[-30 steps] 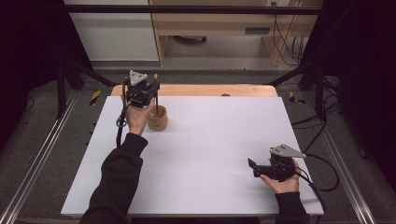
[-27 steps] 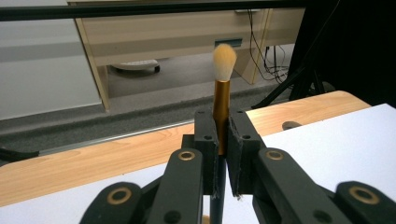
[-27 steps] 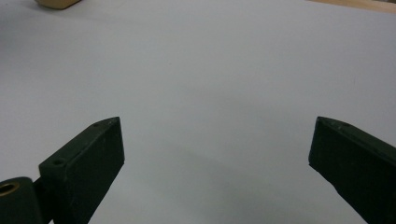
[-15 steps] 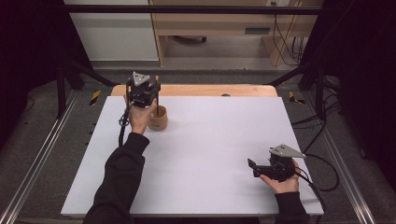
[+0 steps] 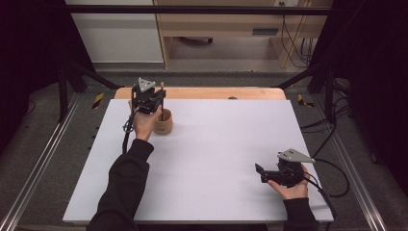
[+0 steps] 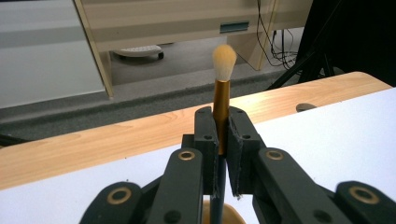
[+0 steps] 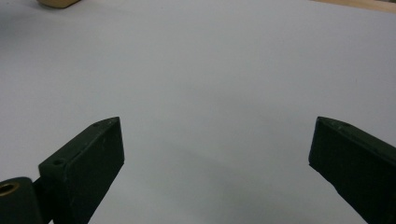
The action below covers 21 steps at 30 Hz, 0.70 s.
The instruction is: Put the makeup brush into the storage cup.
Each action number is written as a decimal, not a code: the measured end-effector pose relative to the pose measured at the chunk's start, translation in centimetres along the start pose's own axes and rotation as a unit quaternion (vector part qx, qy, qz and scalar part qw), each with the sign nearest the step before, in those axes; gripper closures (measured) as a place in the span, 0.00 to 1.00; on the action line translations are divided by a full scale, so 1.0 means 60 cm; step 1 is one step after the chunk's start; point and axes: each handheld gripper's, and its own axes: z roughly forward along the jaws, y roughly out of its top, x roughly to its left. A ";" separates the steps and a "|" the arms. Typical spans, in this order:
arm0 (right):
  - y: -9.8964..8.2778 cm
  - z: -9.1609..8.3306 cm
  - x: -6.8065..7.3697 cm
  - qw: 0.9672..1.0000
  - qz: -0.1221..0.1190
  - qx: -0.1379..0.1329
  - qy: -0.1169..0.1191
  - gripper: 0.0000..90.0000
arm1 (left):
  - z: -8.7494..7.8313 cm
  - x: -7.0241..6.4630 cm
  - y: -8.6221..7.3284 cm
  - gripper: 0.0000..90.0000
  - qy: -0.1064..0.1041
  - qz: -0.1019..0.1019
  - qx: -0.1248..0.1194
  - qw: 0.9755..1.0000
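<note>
One brush [image 6: 221, 100] handle half-hidden between claw pads [image 6: 206, 140]

high view: the left gripper [image 5: 149, 100], at upper left of centre, covers most of the brush [image 5: 162, 86]; just its tip shows above the gripper body, too small to make out. the wooden cup [image 5: 163, 122] is partly hidden behind the hand [image 5: 144, 122], and its inside cannot be told. left gripper view: the brush handle [image 6: 220, 116] disappears between the closed jaws; its lower end and the cup rim [image 6: 219, 217] are cut off by the bottom edge. right gripper view: both jaws of the right gripper [image 7: 217, 154] are cut off at the lower corners; a tan object [image 7: 58, 3] at the top left edge is cropped and blurred.
</note>
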 end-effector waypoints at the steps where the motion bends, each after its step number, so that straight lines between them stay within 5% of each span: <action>1: 0.000 0.000 0.000 1.000 0.000 0.001 0.000 0.04 | 0.000 0.001 -0.002 0.93 0.001 0.001 0.002 1.000; 21: 0.000 0.001 0.001 1.000 0.001 0.002 0.000 0.04 | 0.003 -0.004 -0.042 0.93 -0.005 0.005 0.023 1.000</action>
